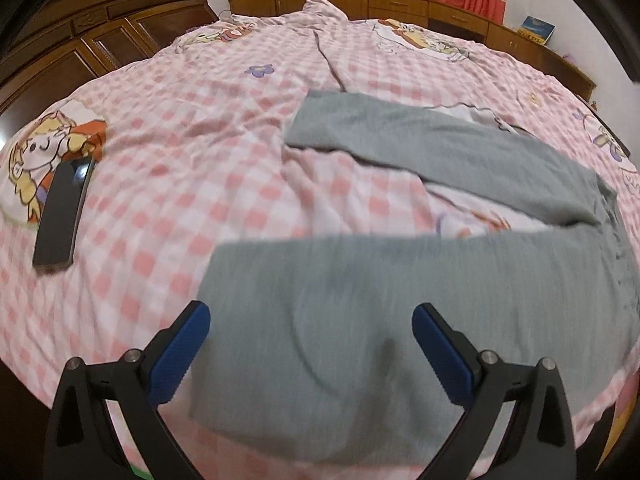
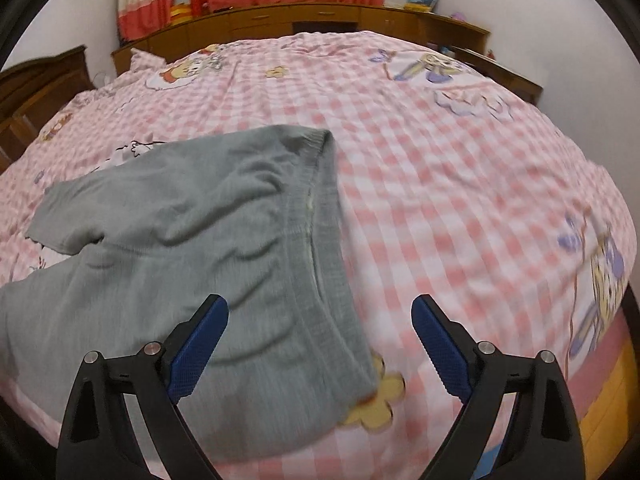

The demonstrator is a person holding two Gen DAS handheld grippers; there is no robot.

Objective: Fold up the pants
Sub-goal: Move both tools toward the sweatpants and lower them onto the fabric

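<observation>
Grey pants (image 1: 400,280) lie spread flat on the pink checked bedspread (image 1: 180,128), legs apart. In the left wrist view the near leg's cuff end lies below my open left gripper (image 1: 311,316); the far leg (image 1: 420,140) stretches away to the left. In the right wrist view the waistband (image 2: 320,240) runs from far to near, and my open right gripper (image 2: 320,312) hovers above its near corner. Both grippers are empty.
A dark phone-like slab (image 1: 60,216) lies on the bed at the left. Wooden wardrobe (image 1: 80,32) and low cabinets (image 1: 400,4) line the far walls. The bedspread's near edge (image 2: 520,400) drops off close below the right gripper.
</observation>
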